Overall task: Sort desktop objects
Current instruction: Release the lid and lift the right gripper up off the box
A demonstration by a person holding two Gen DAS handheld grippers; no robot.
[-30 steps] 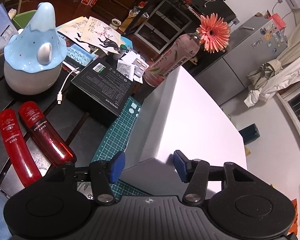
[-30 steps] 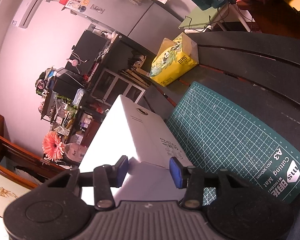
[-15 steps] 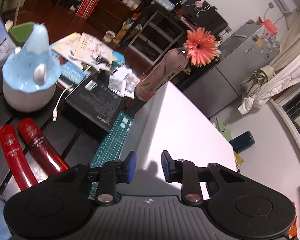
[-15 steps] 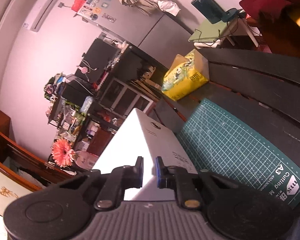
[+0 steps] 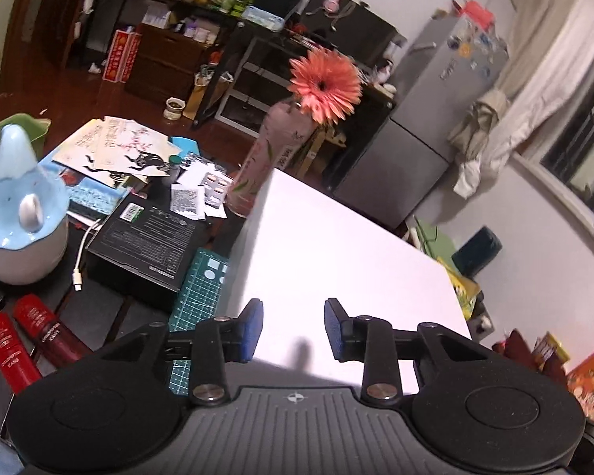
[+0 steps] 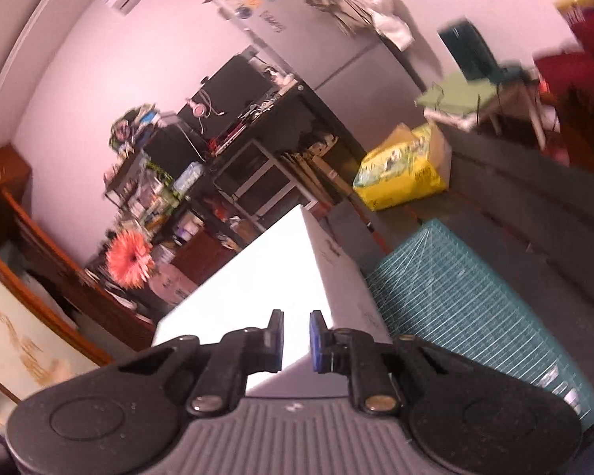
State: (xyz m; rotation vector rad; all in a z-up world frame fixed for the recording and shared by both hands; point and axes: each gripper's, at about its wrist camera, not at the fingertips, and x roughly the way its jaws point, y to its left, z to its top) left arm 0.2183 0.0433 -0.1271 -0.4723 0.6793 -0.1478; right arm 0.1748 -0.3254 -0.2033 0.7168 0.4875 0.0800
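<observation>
The white box [image 5: 336,257] sits on the dark table [image 5: 111,301], partly over the green cutting mat [image 5: 202,289], and both grippers meet it at its near end. The left gripper [image 5: 293,316] has its jaws drawn in on the near edge of the box, white surface showing between the blue pads. In the right wrist view the right gripper [image 6: 297,332] has just been closing its jaws; they now stand narrow on the near end of the box [image 6: 257,277], right where top and side faces meet. The contact itself is hard to make out. Left of the box lie a black carton [image 5: 150,241], two red tubes [image 5: 47,332] and a blue-and-white humidifier [image 5: 19,213]. Behind it stands a pink bottle [image 5: 265,158] holding an orange flower [image 5: 324,87].
</observation>
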